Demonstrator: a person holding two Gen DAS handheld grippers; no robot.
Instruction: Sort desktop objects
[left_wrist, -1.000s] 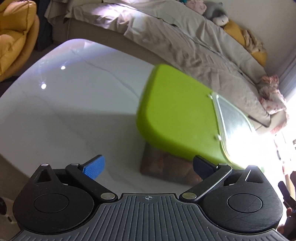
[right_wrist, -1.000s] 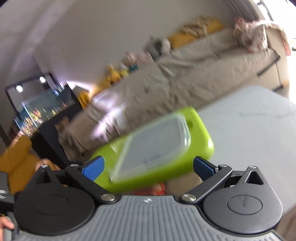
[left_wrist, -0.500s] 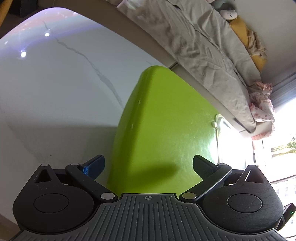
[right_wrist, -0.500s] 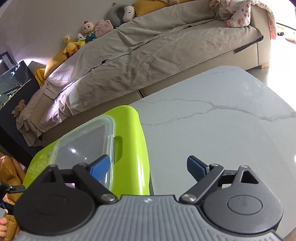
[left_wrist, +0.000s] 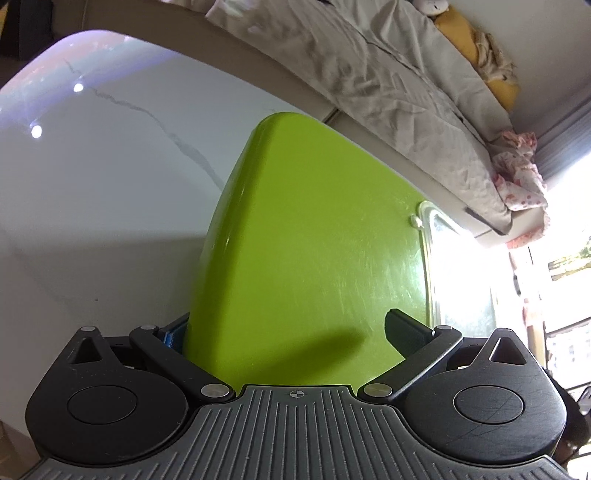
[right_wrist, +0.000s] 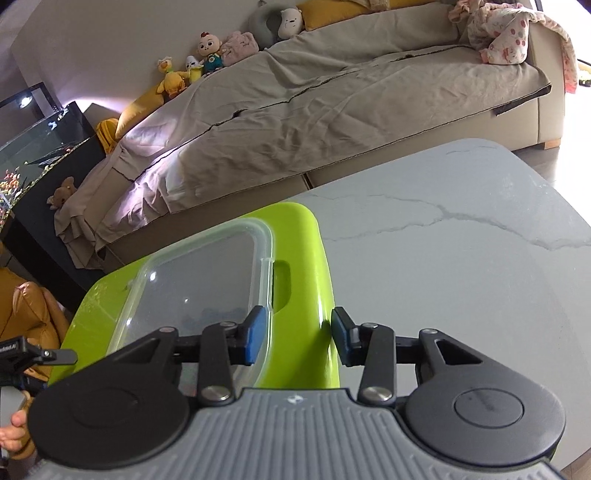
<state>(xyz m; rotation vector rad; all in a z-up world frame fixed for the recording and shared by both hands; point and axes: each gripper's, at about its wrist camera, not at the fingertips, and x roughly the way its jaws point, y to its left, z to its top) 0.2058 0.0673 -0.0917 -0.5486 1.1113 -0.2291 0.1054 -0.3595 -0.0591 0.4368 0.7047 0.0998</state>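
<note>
right tool (right_wrist: 299, 341): closing astride green tray's (right_wrist: 314, 295) handle edge
left tool (left_wrist: 288, 334): wide, straddling far edge

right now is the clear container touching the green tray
Touching. In the right wrist view the clear container rests directly on the green tray, its rim flat on the tray's top with no gap.

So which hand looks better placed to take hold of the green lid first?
The right, probably. The right tongs straddle the green lid's rim beside its handle slot and are closing on it, pads nearly touching. The left tongs stand wide across the lid's broad end, pads not visibly pressing.
</note>
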